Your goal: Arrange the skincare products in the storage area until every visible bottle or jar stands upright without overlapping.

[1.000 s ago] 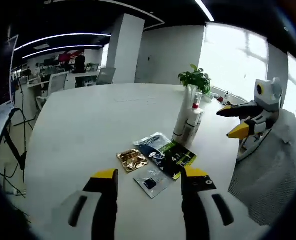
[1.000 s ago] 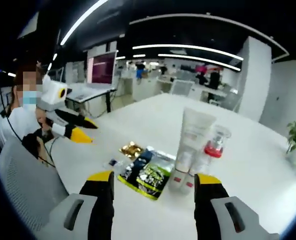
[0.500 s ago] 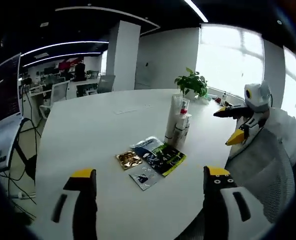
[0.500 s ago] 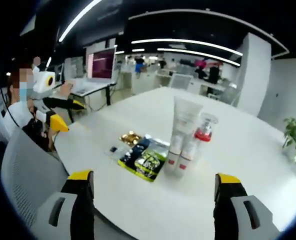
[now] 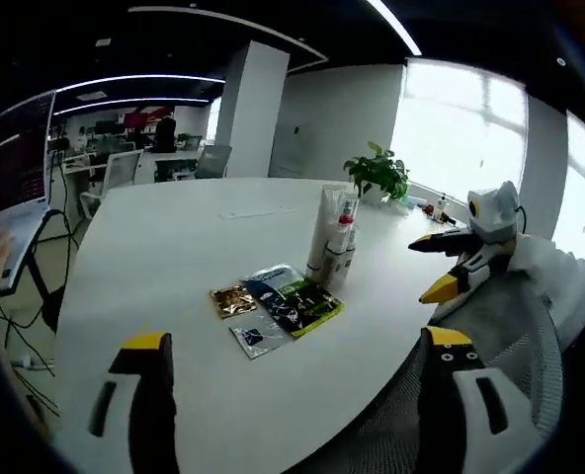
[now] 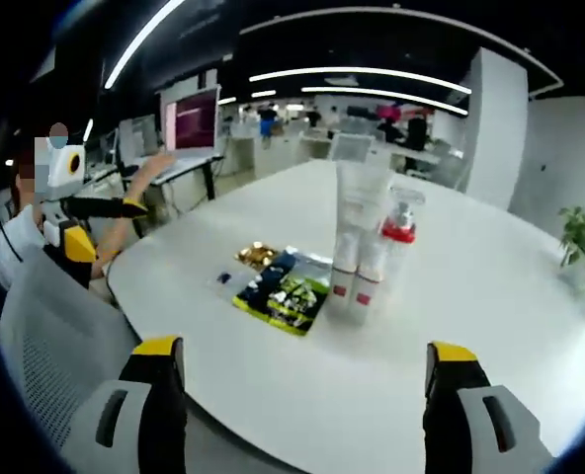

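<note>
Tubes [image 6: 357, 242] look light and tippy, so we'd grip low on their stiff caps; both grippers [image 5: 292, 346] [image 6: 302, 351] gape wide, empty.

Both claws [image 5: 297, 355] [image 6: 302, 363] wide open, empty

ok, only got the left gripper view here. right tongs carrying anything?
Observer: No. In the right gripper view the right tongs stand wide open, with just bare table between them.
Operator: the bottles blur together for me. what's actually there?
Observer: A tall white tube and a clear bottle with a red collar close beside it, both upright.
</note>
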Demonstrator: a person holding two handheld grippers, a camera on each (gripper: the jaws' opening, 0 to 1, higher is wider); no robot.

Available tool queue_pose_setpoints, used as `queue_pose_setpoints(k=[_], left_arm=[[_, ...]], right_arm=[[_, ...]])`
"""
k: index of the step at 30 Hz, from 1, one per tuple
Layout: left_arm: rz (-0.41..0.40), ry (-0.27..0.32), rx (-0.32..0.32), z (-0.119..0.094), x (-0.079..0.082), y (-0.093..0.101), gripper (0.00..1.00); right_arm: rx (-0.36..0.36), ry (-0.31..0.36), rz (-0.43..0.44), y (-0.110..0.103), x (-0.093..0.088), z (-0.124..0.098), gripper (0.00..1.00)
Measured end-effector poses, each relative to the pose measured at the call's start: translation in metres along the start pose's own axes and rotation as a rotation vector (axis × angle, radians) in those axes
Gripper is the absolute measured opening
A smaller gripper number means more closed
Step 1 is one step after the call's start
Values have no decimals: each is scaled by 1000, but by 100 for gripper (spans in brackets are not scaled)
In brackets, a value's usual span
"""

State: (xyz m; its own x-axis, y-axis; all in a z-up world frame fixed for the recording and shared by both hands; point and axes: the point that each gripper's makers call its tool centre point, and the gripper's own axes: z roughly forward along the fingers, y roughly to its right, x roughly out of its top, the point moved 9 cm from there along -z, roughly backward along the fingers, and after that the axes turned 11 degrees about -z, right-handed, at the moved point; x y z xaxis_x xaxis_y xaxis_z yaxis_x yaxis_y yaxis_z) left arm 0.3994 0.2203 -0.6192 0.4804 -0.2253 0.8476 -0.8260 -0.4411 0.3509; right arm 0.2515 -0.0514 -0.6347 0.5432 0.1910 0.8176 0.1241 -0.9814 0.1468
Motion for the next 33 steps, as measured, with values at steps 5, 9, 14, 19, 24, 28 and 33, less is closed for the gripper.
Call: queue_pose_setpoints(k=[5, 9, 14, 19, 24, 28, 33], left_arm=[[30, 14, 32, -6, -2, 11, 99], [35, 25, 91, -15, -3, 13, 99], [-32, 68, 88, -24, -1, 18, 99], [57, 66, 157, -20, -4, 25, 99], [26, 103, 226, -23, -8, 19, 99], [-59, 129, 254, -27, -8, 10, 99], [25, 141, 332, -27, -9, 11, 99]], right_arm=[[3, 14, -29, -1, -2, 6, 100], [6, 31, -51, -3, 0, 3, 100], [-20, 57, -55, 0, 2, 1, 100], [-34, 77, -81, 1, 4, 0, 100], [-12, 123, -116, -4, 9, -1, 100], [2, 143, -107, -5, 10, -2, 100], [-24, 146, -70, 1, 6, -5, 100]])
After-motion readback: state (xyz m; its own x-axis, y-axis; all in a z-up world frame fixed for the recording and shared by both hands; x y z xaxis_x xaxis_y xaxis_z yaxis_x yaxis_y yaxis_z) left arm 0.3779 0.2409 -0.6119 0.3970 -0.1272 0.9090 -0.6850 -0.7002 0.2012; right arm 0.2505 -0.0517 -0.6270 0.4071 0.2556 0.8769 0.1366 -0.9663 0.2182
